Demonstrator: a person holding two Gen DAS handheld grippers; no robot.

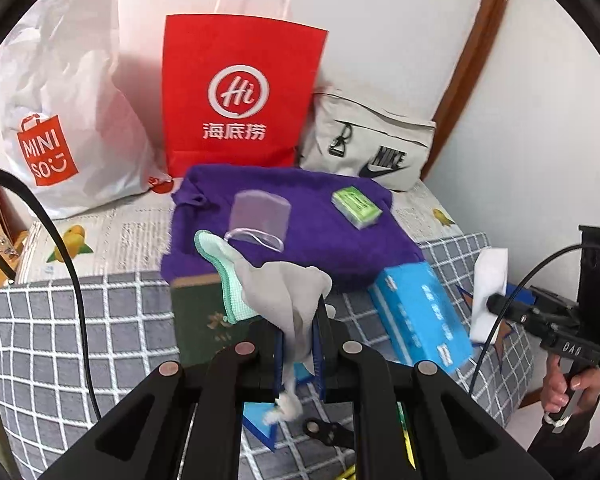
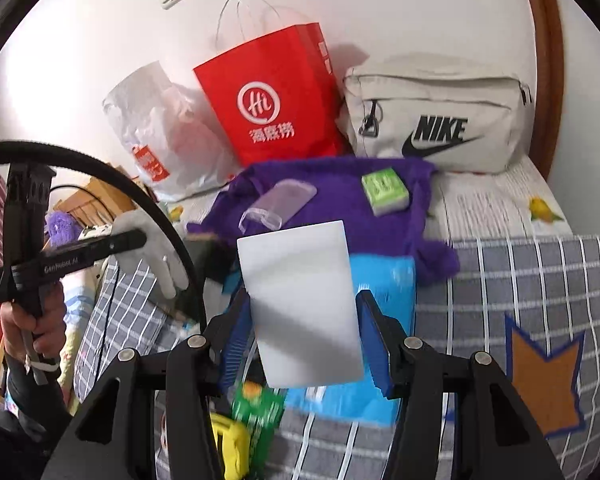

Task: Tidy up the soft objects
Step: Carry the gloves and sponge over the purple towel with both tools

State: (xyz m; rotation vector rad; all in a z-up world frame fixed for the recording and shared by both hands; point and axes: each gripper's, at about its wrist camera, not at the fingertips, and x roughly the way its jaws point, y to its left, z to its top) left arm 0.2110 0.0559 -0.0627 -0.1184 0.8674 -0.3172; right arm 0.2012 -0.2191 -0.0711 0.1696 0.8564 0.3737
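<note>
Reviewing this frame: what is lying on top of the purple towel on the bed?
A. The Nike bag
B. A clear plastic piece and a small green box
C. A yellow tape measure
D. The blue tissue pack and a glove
B: the clear plastic piece and small green box both rest on the purple towel; nothing else lies fully on it.

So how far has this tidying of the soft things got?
Nothing looks put away yet. In hand: the left hand-held gripper is shut on a grey cloth, and the right hand-held gripper holds a white rectangular sponge block. Still lying loose on the bed: the purple fuzzy towel and a mint-green woven cloth.
</note>
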